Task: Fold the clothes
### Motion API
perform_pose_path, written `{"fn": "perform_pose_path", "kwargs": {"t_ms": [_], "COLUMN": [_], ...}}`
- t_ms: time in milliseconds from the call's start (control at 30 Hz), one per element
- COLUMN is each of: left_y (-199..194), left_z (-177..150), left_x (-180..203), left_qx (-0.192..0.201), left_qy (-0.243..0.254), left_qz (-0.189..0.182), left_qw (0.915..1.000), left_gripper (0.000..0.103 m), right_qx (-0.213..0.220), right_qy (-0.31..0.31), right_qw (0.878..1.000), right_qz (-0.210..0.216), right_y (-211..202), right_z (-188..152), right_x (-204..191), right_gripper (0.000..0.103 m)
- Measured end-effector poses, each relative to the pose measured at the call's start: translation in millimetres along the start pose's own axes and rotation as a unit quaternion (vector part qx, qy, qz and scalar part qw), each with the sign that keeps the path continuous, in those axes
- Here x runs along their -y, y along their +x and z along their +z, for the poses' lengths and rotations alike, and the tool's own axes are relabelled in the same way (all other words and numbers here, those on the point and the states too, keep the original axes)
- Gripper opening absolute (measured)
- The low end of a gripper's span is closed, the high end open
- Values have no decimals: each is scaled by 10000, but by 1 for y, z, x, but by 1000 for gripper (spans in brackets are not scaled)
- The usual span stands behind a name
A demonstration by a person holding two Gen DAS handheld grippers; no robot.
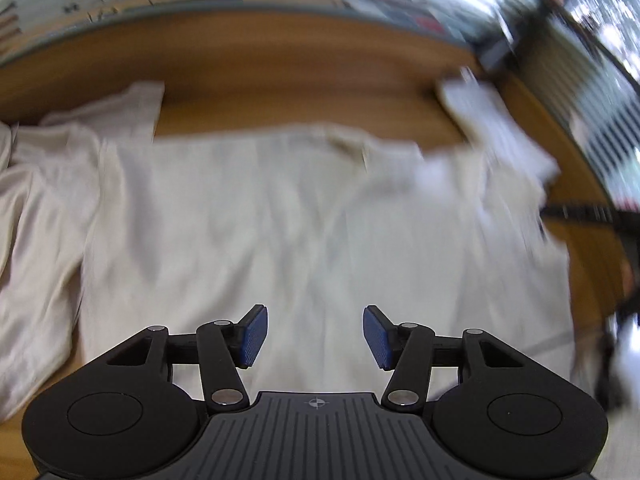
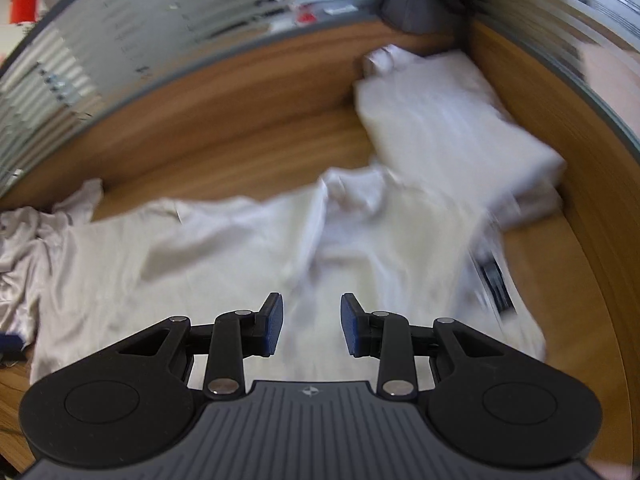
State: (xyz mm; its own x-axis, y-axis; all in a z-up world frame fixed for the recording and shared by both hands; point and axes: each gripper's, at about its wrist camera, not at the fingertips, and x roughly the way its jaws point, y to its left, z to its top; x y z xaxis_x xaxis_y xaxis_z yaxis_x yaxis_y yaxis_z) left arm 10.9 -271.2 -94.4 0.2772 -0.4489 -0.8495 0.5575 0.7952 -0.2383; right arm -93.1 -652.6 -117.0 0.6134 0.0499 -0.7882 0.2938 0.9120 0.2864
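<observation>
Both the left gripper and right gripper hover with fingers apart and empty over the white shirt spread mid-frame, so a careless pinch (bunched sleeve upper left) could crease the fold.

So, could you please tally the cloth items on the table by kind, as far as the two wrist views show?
Garment spread flat: 1, the white shirt
Folded stack: 1, the folded white stack, layers not countable
Crumpled cloth: 1, the crumpled pale cloth at the left edge
Total: 3 cloth groups on the wooden table
</observation>
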Motion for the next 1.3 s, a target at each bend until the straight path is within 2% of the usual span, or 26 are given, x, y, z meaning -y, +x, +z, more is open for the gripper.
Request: {"fn": "perform_pose_path", "kwargs": {"t_ms": [167, 300, 500, 633, 667, 733, 800, 833, 867, 933, 1067, 1233, 1300], "left_y": [48, 92, 154, 179, 183, 188, 192, 193, 192, 189, 183, 196, 203], "left_z": [58, 89, 108, 113, 114, 114, 114, 115, 115, 118, 127, 148, 156], "left_x": [16, 29, 44, 45, 45, 46, 46, 46, 47, 46, 36, 26, 25], "left_qx": [140, -24, -525, -732, -789, -849, -880, -869, -795, -569, -144, 6, 22], "left_qy": [-248, -432, -497, -741, -823, -1002, -1187, -1250, -1245, -1270, -1433, -1466, -1391], "left_qz": [-107, -244, -435, -574, -660, -912, -1203, -1309, -1306, -1217, -1107, -937, -848], "left_qw": [9995, 9988, 9964, 9929, 9913, 9871, 9817, 9796, 9804, 9828, 9834, 9847, 9866], "left_gripper": [62, 63, 68, 69, 69, 68, 63, 42, 26, 18, 18, 17, 17], "right_qx": [-27, -130, -397, -507, -523, -553, -530, -491, -452, -383, -291, -294, -392], "right_qy": [-78, 21, 147, 290, 302, 318, 361, 369, 377, 392, 392, 470, 450], "right_qw": [9995, 9987, 9962, 9947, 9943, 9929, 9919, 9918, 9916, 9915, 9920, 9926, 9928], "right_qz": [313, 502, 761, 850, 874, 1008, 1099, 1124, 1148, 1178, 1160, 1081, 1038], "right_y": [40, 67, 100, 118, 121, 126, 128, 128, 128, 128, 130, 145, 152], "right_z": [32, 44, 48, 52, 52, 55, 59, 61, 63, 68, 82, 99, 103], "right_x": [9, 17, 27, 32, 33, 35, 37, 38, 39, 41, 52, 69, 73], "right_gripper": [43, 43, 43, 41, 39, 10, 7, 4, 1, 1, 1, 2, 7]}}
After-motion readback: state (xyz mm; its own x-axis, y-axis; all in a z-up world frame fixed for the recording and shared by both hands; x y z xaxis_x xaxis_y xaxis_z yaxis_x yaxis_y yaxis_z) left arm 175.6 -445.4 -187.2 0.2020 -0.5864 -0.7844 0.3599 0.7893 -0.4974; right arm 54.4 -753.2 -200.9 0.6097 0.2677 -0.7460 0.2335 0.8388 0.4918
